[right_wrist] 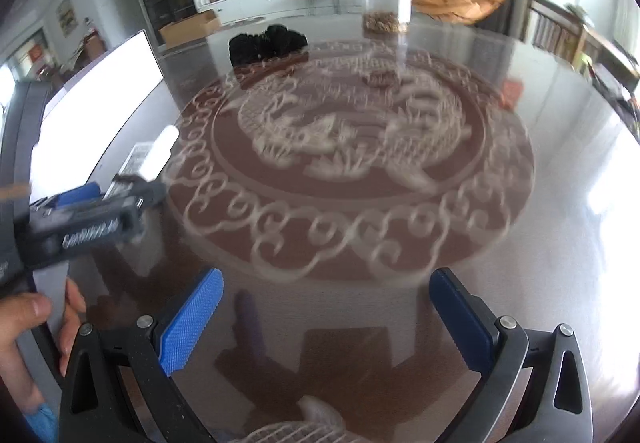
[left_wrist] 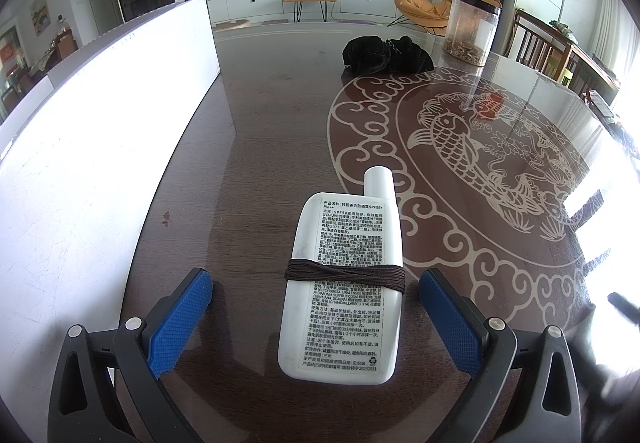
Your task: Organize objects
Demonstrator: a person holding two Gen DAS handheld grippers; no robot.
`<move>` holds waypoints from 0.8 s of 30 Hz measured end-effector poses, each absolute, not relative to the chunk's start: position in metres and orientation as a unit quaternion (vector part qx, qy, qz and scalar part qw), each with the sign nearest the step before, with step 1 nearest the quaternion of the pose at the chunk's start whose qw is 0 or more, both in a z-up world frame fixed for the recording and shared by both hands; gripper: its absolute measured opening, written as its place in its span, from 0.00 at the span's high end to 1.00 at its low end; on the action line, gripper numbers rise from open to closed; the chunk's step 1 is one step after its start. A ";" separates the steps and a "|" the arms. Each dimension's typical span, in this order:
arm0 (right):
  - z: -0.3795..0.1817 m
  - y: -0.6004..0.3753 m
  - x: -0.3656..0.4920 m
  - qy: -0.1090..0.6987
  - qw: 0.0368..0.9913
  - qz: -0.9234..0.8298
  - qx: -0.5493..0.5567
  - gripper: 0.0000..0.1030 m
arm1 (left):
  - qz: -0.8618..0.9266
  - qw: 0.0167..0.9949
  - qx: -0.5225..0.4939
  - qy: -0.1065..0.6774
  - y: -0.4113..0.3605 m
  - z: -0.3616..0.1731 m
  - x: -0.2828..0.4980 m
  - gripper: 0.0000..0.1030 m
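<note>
On the dark glossy table [left_wrist: 272,131], with its pale fish-and-cloud medallion, a big white board [left_wrist: 100,131] fills the left side. Far end: black cloth bundle [left_wrist: 386,55], and right of it a clear jar [left_wrist: 472,29] with brownish bits at the bottom. White flat bottle [left_wrist: 344,283] lies label up on the tabletop, cap pointing away, brown cord [left_wrist: 344,275] wound round its middle. It sits between the blue pads of the left gripper [left_wrist: 316,301], nearer the right pad; a gap shows on both sides, neither pad touching. Jaws spread wide, holding nothing.

Right wrist view is motion-blurred. Right gripper [right_wrist: 326,307] also wide open, nothing between its pads, only bare table under it. Left gripper [right_wrist: 92,211] appears at far left there, with the bottle [right_wrist: 160,153] poking out past it, just beside the white board [right_wrist: 92,111]. A hand [right_wrist: 28,327] shows at the lower left edge. Bottle is well apart from the right gripper.
</note>
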State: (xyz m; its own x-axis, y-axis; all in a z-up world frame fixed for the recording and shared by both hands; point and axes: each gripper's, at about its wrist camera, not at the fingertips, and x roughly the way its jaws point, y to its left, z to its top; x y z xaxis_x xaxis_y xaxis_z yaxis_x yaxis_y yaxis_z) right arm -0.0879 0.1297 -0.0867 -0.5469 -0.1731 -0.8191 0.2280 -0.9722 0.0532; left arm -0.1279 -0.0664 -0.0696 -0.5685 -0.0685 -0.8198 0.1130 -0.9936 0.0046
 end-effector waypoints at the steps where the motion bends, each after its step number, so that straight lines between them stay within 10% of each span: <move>1: -0.083 0.132 -0.096 0.042 0.121 -0.880 0.457 0.00 | -0.885 0.051 0.462 0.024 -0.066 -0.070 -0.128 0.00; 19: -0.077 -0.027 -0.344 0.319 0.324 -0.802 0.388 0.02 | -0.886 0.045 0.461 0.020 -0.065 -0.067 -0.125 0.00; 24: -0.087 -0.031 -0.363 0.252 0.336 -0.797 0.433 0.51 | -0.886 0.045 0.461 0.020 -0.064 -0.067 -0.125 0.00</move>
State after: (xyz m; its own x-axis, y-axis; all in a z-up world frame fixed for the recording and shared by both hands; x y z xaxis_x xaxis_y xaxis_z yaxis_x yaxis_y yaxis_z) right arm -0.3632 -0.0310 -0.0866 -0.3988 -0.3174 -0.8604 0.7542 -0.6472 -0.1108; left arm -0.1253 -0.0643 -0.0666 -0.5714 -0.0605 -0.8185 0.0979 -0.9952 0.0052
